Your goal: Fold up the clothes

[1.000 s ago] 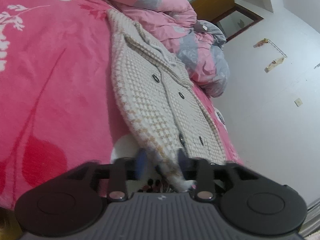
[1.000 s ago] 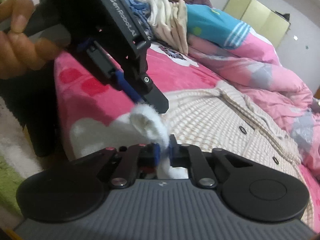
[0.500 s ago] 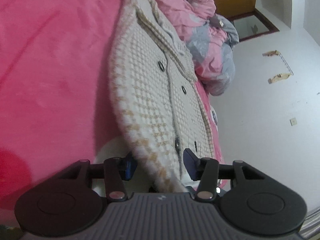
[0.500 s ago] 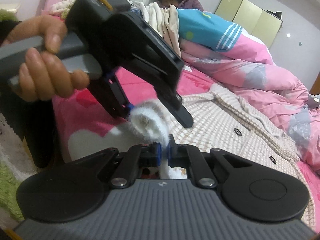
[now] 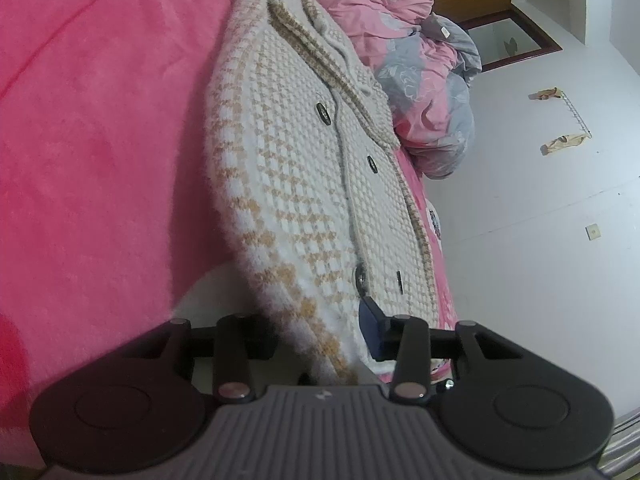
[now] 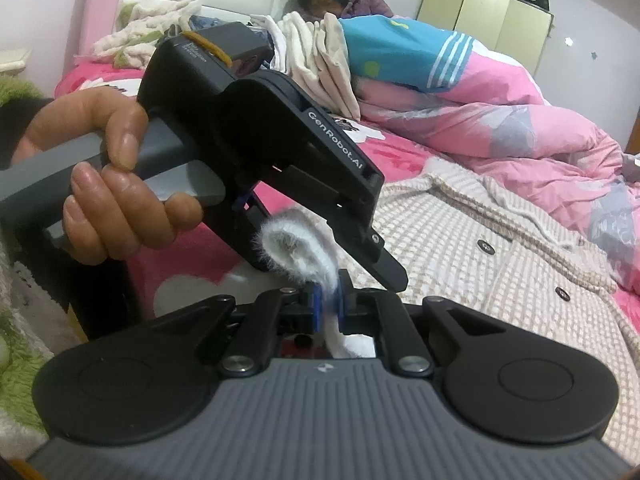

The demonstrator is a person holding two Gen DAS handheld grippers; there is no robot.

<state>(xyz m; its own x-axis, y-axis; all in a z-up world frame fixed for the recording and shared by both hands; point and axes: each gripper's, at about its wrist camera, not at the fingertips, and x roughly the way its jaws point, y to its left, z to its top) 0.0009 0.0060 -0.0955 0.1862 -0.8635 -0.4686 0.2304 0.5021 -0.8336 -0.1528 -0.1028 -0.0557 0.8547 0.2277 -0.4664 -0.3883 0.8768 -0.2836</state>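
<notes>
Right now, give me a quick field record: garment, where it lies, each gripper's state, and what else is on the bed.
garment: knit cardigan, cream and tan check, dark buttons, front up
surface: pink blanket
left gripper: open, fingers either side of the cardigan's fuzzy hem
right gripper: shut on the hem, white fuzzy edge curling up between the pads
left hand: grips the left gripper's handle
nearby: pink and grey duvet, bunched past the cardigan; stacked clothes near the headboard
fold: not yet started
</notes>
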